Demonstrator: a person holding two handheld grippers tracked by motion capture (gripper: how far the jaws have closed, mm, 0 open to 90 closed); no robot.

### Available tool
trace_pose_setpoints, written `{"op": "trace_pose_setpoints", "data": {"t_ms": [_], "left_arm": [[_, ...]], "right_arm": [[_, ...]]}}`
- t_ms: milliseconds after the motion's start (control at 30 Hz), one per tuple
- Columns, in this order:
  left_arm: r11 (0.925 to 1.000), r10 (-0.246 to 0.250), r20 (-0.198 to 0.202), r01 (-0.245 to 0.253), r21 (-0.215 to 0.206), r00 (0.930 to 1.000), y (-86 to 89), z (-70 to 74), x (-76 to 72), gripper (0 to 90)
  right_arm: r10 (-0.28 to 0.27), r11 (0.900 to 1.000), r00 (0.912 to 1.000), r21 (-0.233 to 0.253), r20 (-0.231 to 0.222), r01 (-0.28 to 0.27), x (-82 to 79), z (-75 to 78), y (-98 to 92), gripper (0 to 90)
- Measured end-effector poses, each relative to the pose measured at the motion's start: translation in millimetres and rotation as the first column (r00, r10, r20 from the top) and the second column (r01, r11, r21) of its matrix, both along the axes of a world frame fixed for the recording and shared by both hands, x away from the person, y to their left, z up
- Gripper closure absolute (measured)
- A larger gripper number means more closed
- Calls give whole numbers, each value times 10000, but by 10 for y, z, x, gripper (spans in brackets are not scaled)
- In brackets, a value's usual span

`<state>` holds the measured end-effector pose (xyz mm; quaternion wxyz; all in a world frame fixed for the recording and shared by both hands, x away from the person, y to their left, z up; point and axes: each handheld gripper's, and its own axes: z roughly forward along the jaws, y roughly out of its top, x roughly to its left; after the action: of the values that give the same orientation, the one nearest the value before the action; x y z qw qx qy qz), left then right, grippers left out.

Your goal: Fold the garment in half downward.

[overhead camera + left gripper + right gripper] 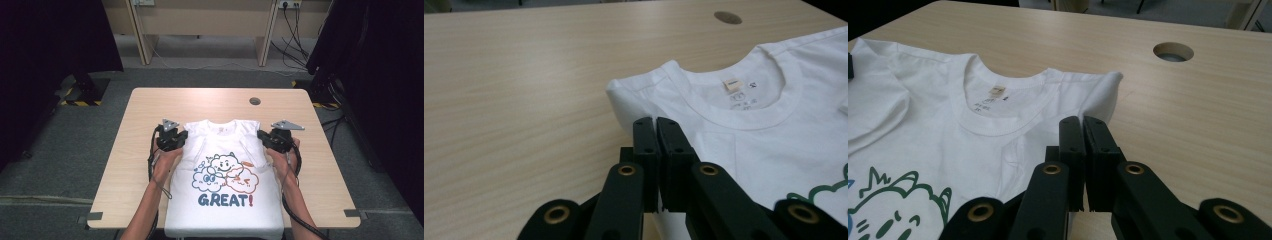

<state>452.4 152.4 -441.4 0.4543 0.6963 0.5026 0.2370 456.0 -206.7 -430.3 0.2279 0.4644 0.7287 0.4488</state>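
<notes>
A white T-shirt (225,220) lies face up on the wooden table (145,110), collar away from me, with cartoon clouds and the word "GREAT!" printed on it. Both sleeves look folded in, so its sides run straight. My left gripper (175,136) sits at the shirt's left shoulder, jaws pressed together. In the left gripper view its tips (655,124) hover at the shoulder edge of the shirt (764,150), and no cloth shows between them. My right gripper (272,137) is at the right shoulder. Its tips (1082,122) are shut just short of the shirt's (923,130) corner.
A round cable hole (255,101) sits in the table top beyond the collar, seen also as the hole (1173,51) in the right gripper view. Bare wood lies left, right and beyond the shirt. Black curtains flank the table; desk legs and cables stand on the floor behind.
</notes>
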Motion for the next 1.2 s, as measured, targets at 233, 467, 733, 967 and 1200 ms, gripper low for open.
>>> {"op": "trace_pose_setpoints", "data": {"t_ms": [233, 467, 733, 967, 1200], "left_arm": [[9998, -28, 572, 40, -201, 9984, -9, 223, 12, 868], [9986, 97, 1222, -32, -535, 9925, 35, 369, -55, 868], [9970, -4, 1699, 135, -763, 9855, 101, 407, -261, 867], [9940, 20, 1846, 183, -1083, 9828, 175, 342, -423, 866], [9914, -90, 1918, 338, -1261, 9814, 206, 207, -639, 864]], "right_arm": [[-44, 9994, 9990, 350, 445, 28, 24, 150, -34, 878], [34, 9983, 9945, 577, 1043, -94, -21, 316, -74, 877], [435, 9982, 9885, 358, 1446, -491, -182, 382, -45, 877], [761, 9947, 9841, 558, 1606, -861, -375, 388, -81, 877], [1097, 9921, 9802, 419, 1649, -1181, -563, 317, -79, 876]]}}
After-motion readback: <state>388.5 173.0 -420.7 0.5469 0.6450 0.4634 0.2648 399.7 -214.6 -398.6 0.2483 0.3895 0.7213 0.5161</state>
